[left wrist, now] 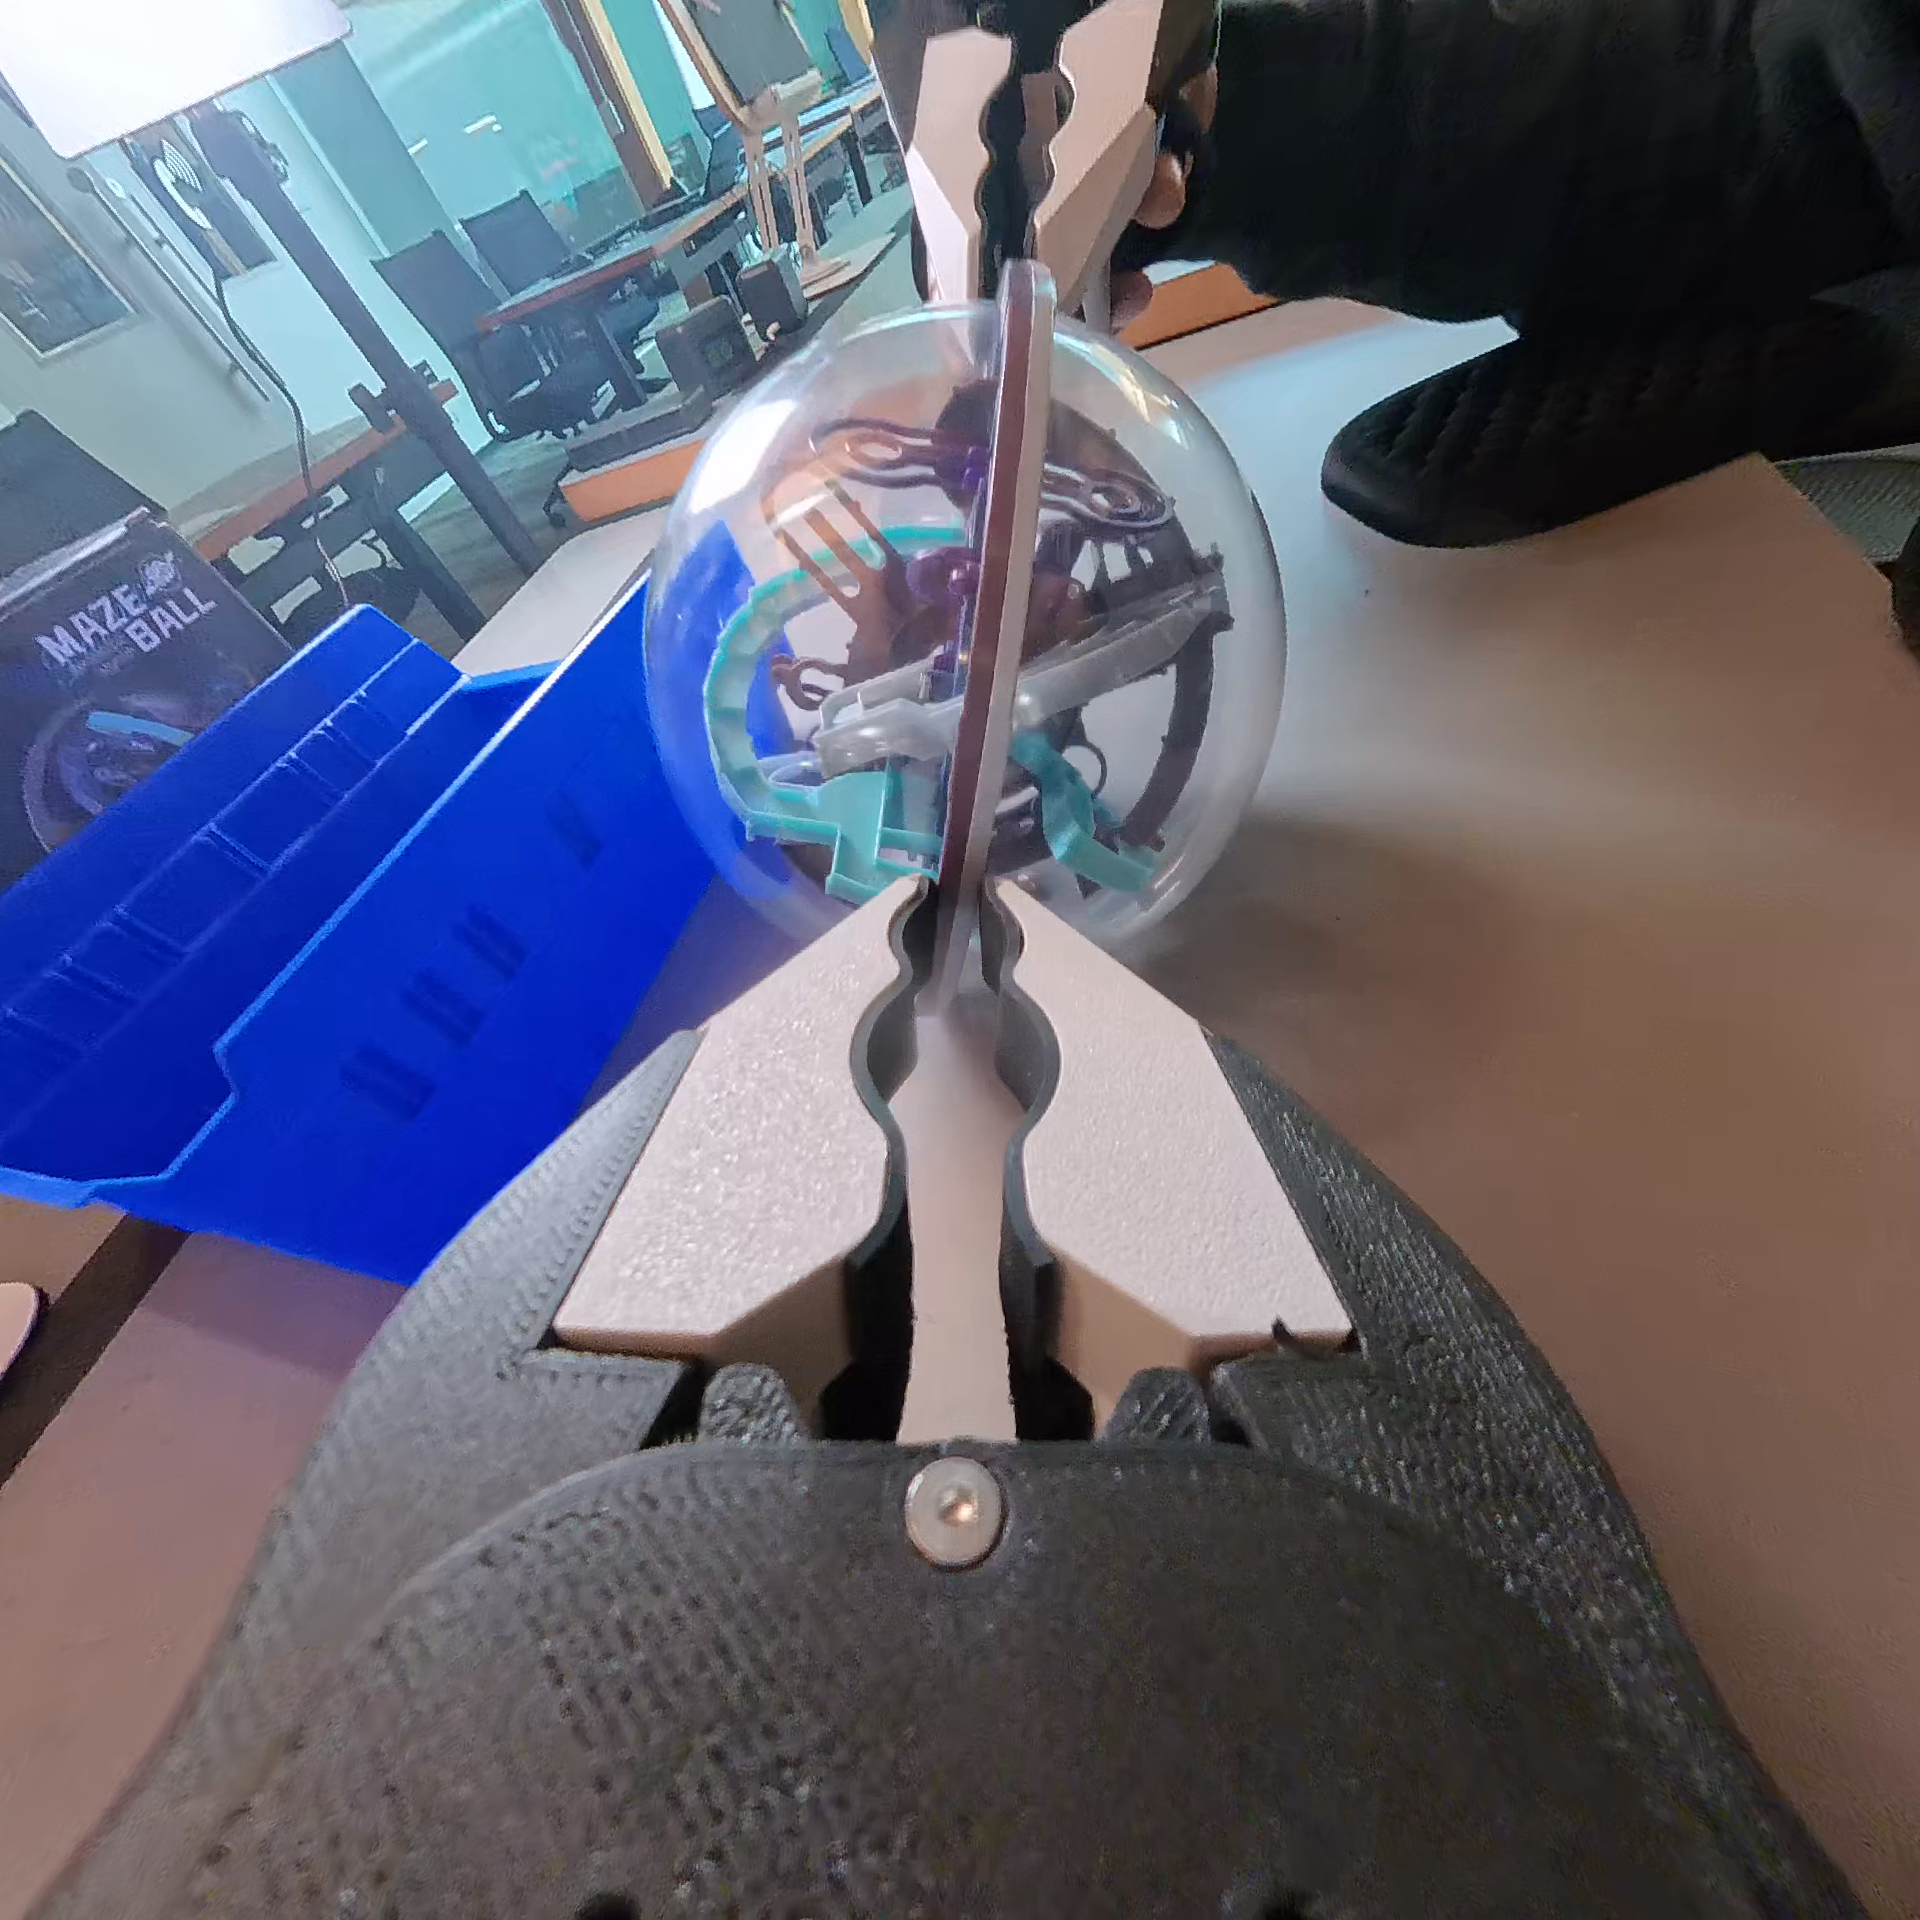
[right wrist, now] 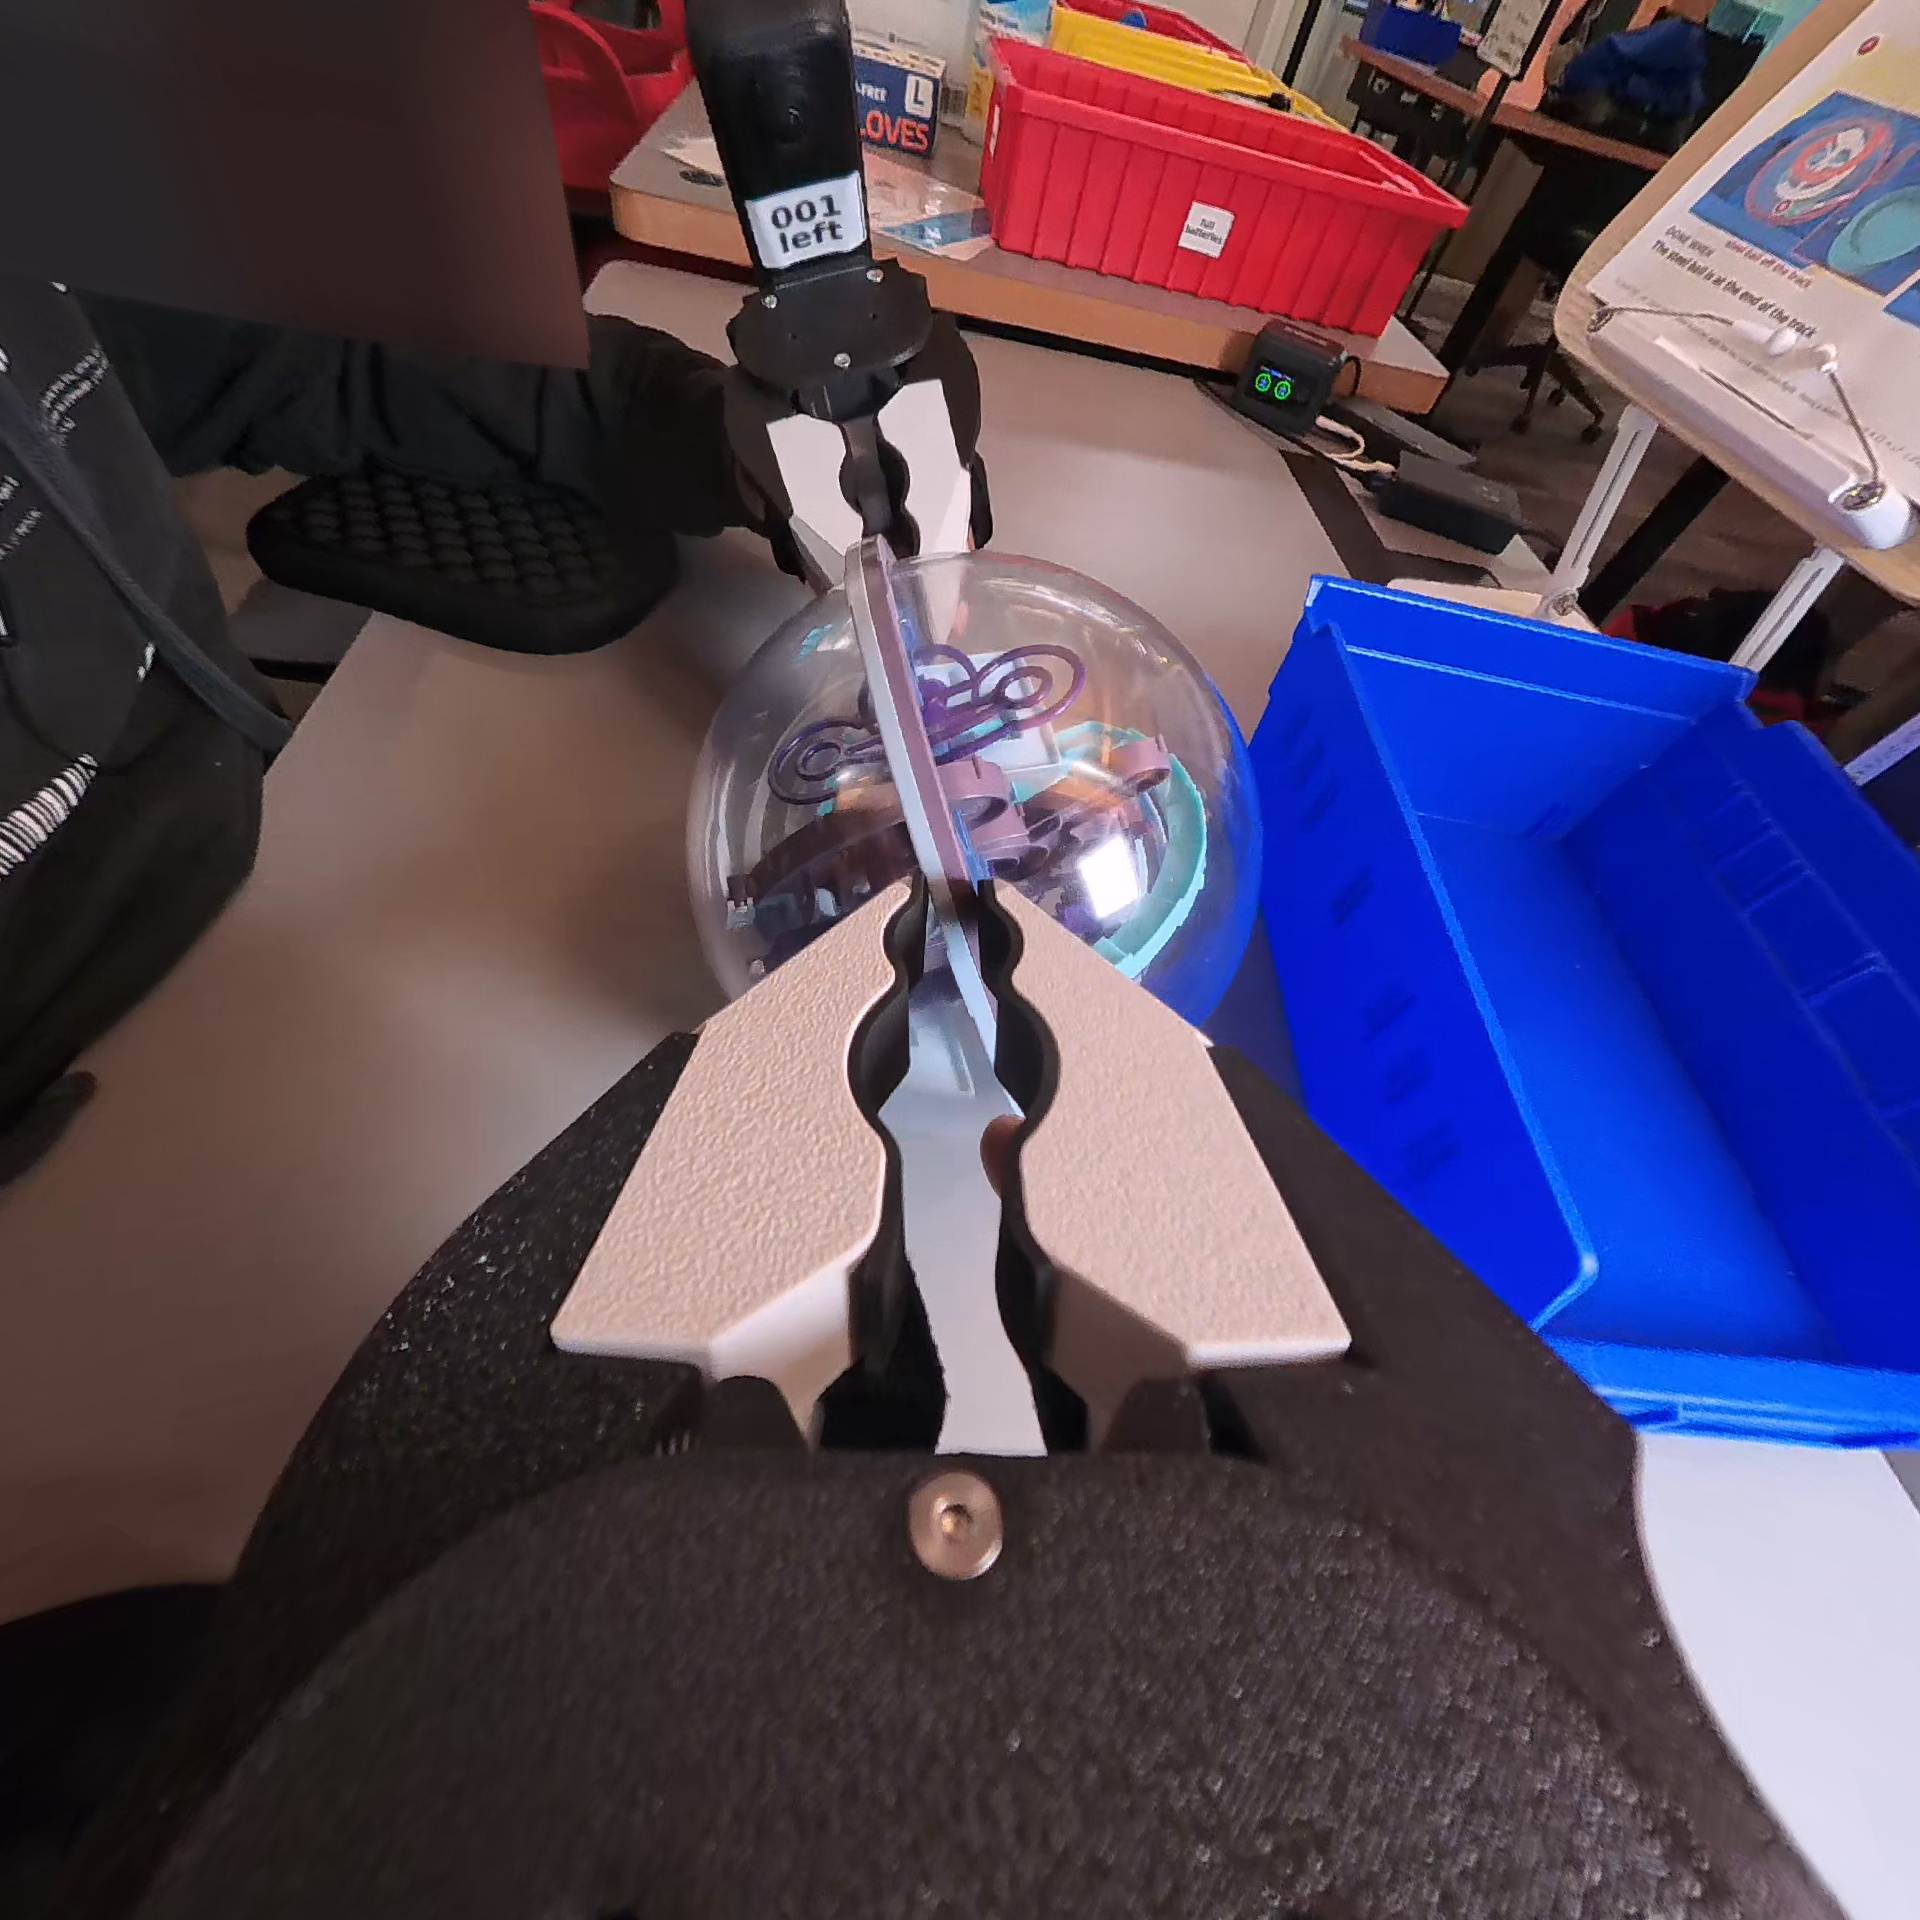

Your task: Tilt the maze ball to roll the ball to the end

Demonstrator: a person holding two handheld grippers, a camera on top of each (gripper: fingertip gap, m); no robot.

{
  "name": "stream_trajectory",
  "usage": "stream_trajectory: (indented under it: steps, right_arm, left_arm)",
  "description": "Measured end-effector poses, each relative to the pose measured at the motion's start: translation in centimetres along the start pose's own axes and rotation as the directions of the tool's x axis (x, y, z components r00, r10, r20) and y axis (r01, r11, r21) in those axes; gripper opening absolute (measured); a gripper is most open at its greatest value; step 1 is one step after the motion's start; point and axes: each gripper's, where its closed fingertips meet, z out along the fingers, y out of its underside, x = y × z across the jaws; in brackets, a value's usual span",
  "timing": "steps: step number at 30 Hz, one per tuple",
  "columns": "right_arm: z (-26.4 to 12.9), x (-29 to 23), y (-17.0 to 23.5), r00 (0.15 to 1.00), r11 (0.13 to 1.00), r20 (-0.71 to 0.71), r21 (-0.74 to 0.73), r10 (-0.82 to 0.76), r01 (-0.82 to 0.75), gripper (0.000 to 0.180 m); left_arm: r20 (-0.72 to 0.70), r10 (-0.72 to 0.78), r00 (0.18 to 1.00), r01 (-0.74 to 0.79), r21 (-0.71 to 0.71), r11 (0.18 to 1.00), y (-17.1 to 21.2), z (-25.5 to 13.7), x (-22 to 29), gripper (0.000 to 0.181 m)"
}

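Left tool (left wrist: 951, 935) clamped on the flat rim (left wrist: 987, 644) of the maze ball (left wrist: 961, 623); right tool (right wrist: 951, 914) pinching the same rim from the opposite side — sphere held between both, just above the bench (left wrist: 1507, 935), beside a blue bin (right wrist: 1558, 987). Clear shell: likely light, rigid, slippery, crack-prone; rim judged the only secure hold. Inside: teal, purple, grey plastic tracks — small ball not discernible.

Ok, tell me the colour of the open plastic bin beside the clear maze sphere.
Blue bin; right wrist view shows it best.
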Motion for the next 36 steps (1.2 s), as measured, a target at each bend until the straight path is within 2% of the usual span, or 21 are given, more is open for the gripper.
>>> stream_trajectory:
  steps: [36]
  right_arm:
    - [-0.2, 0.5, 1.9, 0.999, 1.000, -0.043, -0.001, 0.029, -0.029, 0.008]
  left_arm:
    - [0.013, 0.024, 1.000, -0.025, 0.080, 0.996, -2.1, -0.4, 0.4, 0.007]
